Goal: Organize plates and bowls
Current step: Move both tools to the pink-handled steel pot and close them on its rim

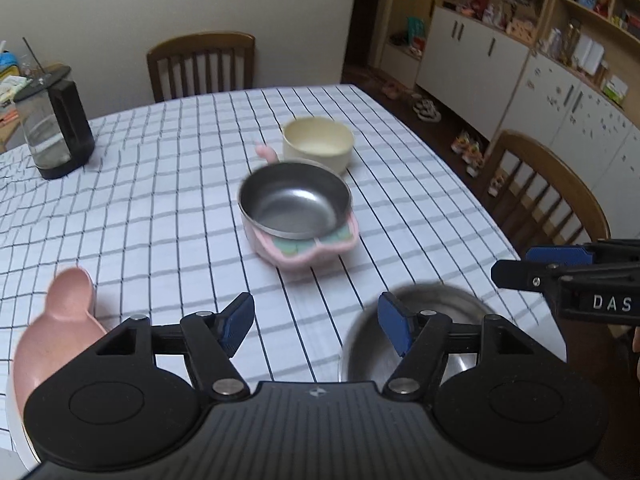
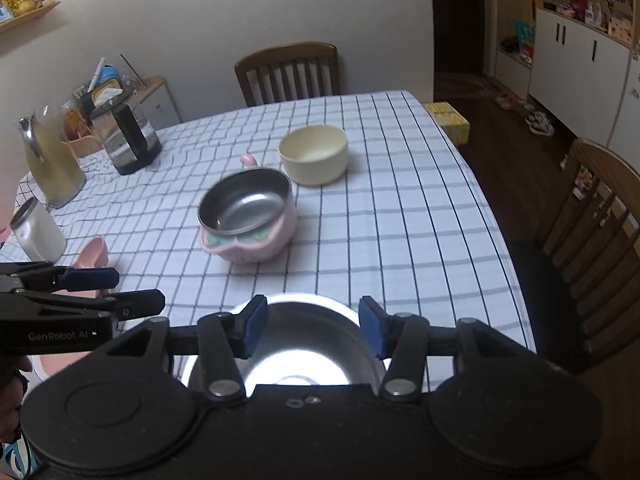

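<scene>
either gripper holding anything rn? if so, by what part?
Nothing held. Left gripper is open over bare tablecloth; right gripper is open above the steel bowl, pads clear of its rim.

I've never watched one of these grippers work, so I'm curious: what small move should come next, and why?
Probably lower the right gripper onto the near steel bowl: both grippers are open and empty, and that bowl sits loose right beneath it.

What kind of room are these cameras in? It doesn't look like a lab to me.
Most likely the dining area of someone's home. A table with a checked tablecloth has wooden dining chairs around it, an electric kettle stands near the wall, and white cupboards with cluttered shelves line the far side.
</scene>
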{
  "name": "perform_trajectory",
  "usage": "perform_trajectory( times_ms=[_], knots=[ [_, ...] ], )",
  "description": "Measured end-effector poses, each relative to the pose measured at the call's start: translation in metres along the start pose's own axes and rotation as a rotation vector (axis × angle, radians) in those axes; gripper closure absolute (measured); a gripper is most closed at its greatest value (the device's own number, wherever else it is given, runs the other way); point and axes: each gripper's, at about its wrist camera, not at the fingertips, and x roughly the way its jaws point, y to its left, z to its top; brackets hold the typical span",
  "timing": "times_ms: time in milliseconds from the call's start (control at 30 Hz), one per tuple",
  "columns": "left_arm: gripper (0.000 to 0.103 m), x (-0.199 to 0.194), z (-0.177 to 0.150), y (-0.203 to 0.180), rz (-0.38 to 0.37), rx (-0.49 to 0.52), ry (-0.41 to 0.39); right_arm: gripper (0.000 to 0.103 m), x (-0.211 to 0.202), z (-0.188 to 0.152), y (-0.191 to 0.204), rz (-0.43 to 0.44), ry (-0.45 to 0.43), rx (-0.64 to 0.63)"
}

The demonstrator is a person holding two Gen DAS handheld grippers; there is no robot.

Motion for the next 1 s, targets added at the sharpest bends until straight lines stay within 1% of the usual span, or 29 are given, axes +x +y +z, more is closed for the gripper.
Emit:
perform_trajectory(
  times_ms=[67, 100, 133, 200, 233, 367, 433, 533, 633, 767, 900, 1000],
  knots=[
    [0.03, -0.001, 0.009, 0.004, 0.012, -0.014, -0.021, 0.043, 0.002, 0.01, 0.003, 0.005, -0.015, -0.01],
    [0.027, -0.001, 0.013, 0.006, 0.019, -0.023, -0.034, 0.037, 0.003, 0.015, 0.005, 0.004, -0.026, -0.018],
    [0.027, -0.001, 0.017, 0.008, 0.024, -0.032, -0.047, 0.033, 0.004, 0.019, 0.007, 0.0, -0.038, -0.027],
    [0.026, 0.001, 0.026, 0.012, 0.034, -0.047, -0.065, 0.029, 0.008, 0.029, 0.01, 0.0, -0.051, -0.045],
    [0.026, 0.003, 0.03, 0.014, 0.04, -0.055, -0.071, 0.024, 0.011, 0.034, 0.012, 0.001, -0.055, -0.051],
    [0.025, 0.011, 0.045, 0.024, 0.064, -0.096, -0.074, 0.016, 0.021, 0.052, 0.015, 0.003, -0.073, -0.068],
    [0.023, 0.015, 0.051, 0.029, 0.074, -0.117, -0.08, 0.005, 0.025, 0.06, 0.017, -0.003, -0.089, -0.074],
    [0.023, 0.024, 0.058, 0.033, 0.101, -0.129, -0.085, 0.001, 0.031, 0.07, 0.017, -0.002, -0.109, -0.084],
    [0.023, 0.038, 0.064, 0.036, 0.127, -0.134, -0.073, 0.001, 0.044, 0.081, 0.015, 0.005, -0.099, -0.089],
    [0.023, 0.061, 0.07, 0.039, 0.165, -0.134, -0.045, 0.001, 0.067, 0.092, 0.015, 0.011, -0.064, -0.104],
    [0.023, 0.086, 0.074, 0.044, 0.194, -0.151, 0.007, 0.001, 0.094, 0.099, 0.018, 0.011, -0.024, -0.144],
    [0.023, 0.103, 0.075, 0.045, 0.217, -0.146, 0.031, 0.001, 0.113, 0.102, 0.019, 0.012, 0.007, -0.174]
  ],
)
